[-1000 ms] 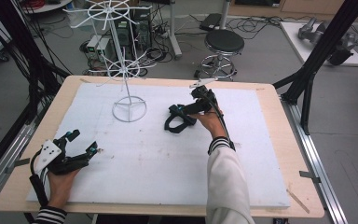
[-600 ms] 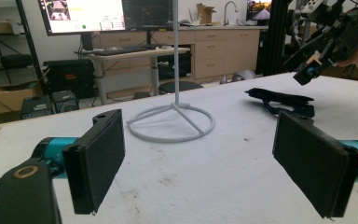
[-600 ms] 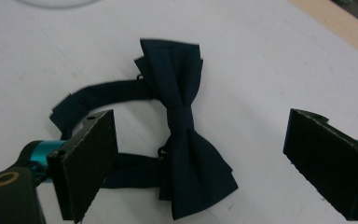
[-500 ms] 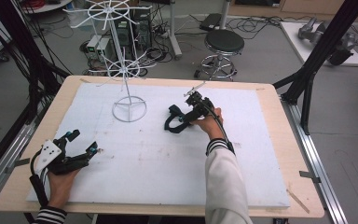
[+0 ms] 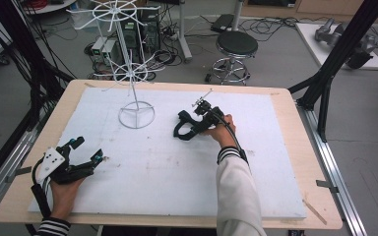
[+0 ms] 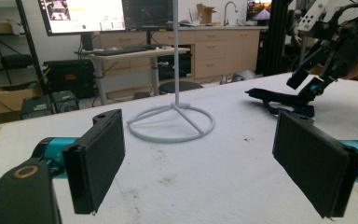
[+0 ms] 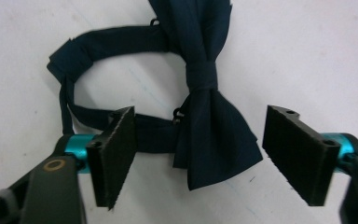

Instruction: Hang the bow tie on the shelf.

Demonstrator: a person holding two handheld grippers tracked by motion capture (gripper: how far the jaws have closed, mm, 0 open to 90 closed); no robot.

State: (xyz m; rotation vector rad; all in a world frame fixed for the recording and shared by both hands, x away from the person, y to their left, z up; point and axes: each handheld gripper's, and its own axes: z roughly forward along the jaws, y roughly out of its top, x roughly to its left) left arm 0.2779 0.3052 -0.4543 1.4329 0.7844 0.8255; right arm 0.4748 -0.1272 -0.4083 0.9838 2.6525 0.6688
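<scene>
Change: the right hand-held gripper (image 5: 193, 129) has tipped down over the bow tie (image 5: 183, 127) compared with a second ago, when it sat higher and flatter beside it; the tie itself has not shifted.
Meaning: I'd judge this the last of the approach, a pinch on the tie likely to come next (nothing is lifted yet).
Right hand-held gripper: jaws spread wide, straddling the lower wing of the bow tie (image 7: 205, 109), one pad over the strap, the other off to the side on bare foam; not closed on anything.
Left hand-held gripper (image 5: 89, 156): jaws spread, empty, resting near the front left corner of the tabletop (image 5: 69, 105), unmoved, well apart from the tie.
Bow tie: lies flat mid-tabletop, right of the stand; dark navy woven cloth, soft pleated wings cinched by a tight centre knot, thin strap looped in a ring with a small metal hook.
Stand (image 5: 135, 88): white wire, thin upright pole on a ring base (image 6: 171, 122) with spokes, hooked arms up top (empty).
Tabletop cover: white foam sheet, matte, lightly scuffed, on pale wood.
</scene>
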